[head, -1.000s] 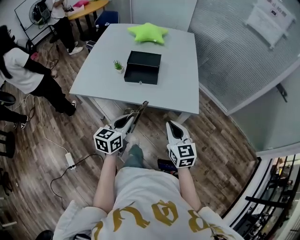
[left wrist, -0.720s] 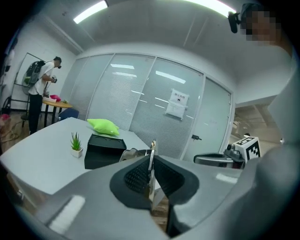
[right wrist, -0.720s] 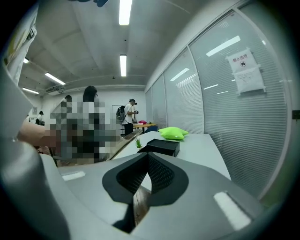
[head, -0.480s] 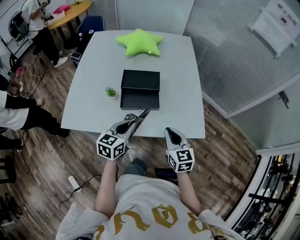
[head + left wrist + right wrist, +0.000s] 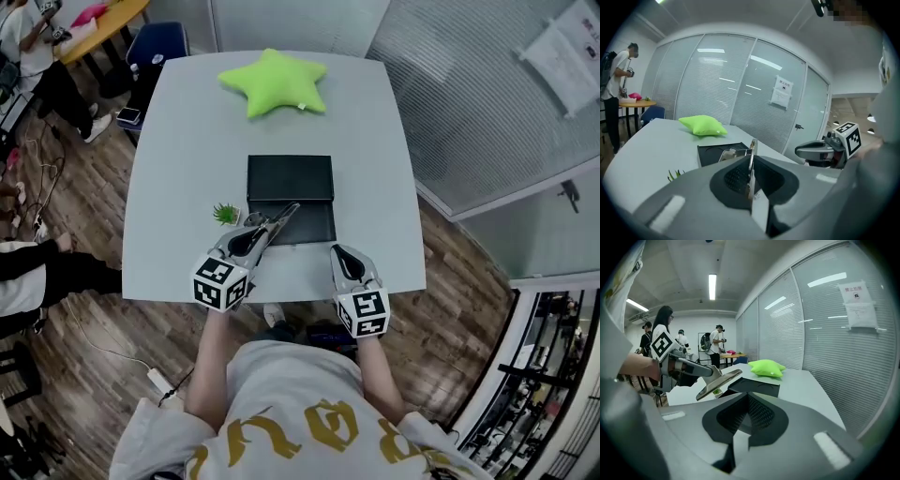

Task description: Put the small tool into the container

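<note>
Two grippers are being held over the table [image 5: 178, 141]: the small tool [image 5: 278, 221] is being clamped by the left gripper [image 5: 255, 234] above the container's [image 5: 290, 178] front, the right gripper [image 5: 343, 255] being pressed closed, empty.

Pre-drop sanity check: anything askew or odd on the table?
Nothing stands out. The box sits square on the table, the plant upright beside it, the pillow at the far end. The left gripper holds the tool; the right gripper is shut and empty.
</note>
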The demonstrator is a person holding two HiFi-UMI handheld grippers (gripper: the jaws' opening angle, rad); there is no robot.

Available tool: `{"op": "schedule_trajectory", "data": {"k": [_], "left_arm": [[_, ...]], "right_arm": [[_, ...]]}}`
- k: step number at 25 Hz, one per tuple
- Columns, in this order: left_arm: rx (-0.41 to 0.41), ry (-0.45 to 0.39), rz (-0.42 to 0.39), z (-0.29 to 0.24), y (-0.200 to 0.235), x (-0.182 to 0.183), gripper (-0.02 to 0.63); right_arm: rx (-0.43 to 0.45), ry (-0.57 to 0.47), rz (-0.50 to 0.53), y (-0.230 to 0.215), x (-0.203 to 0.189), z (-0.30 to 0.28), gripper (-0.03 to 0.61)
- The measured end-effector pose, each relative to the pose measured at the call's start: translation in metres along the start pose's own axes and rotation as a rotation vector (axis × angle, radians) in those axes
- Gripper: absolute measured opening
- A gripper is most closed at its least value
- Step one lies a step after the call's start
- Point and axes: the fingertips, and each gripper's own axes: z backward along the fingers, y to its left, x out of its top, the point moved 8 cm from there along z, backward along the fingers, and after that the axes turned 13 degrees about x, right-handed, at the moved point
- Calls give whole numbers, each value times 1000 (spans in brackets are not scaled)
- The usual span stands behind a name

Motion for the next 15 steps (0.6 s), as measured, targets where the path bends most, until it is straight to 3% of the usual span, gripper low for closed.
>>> {"op": "schedule_trajectory", "data": {"k": [9, 15], "left_arm": [[-63, 4, -47, -31, 8, 19, 22], [-57, 10, -60, -40, 11, 25, 5]], "right_arm": [[-56, -62, -36, -26, 22, -10, 23], [5, -133, -43, -28, 22, -20, 23]]}}
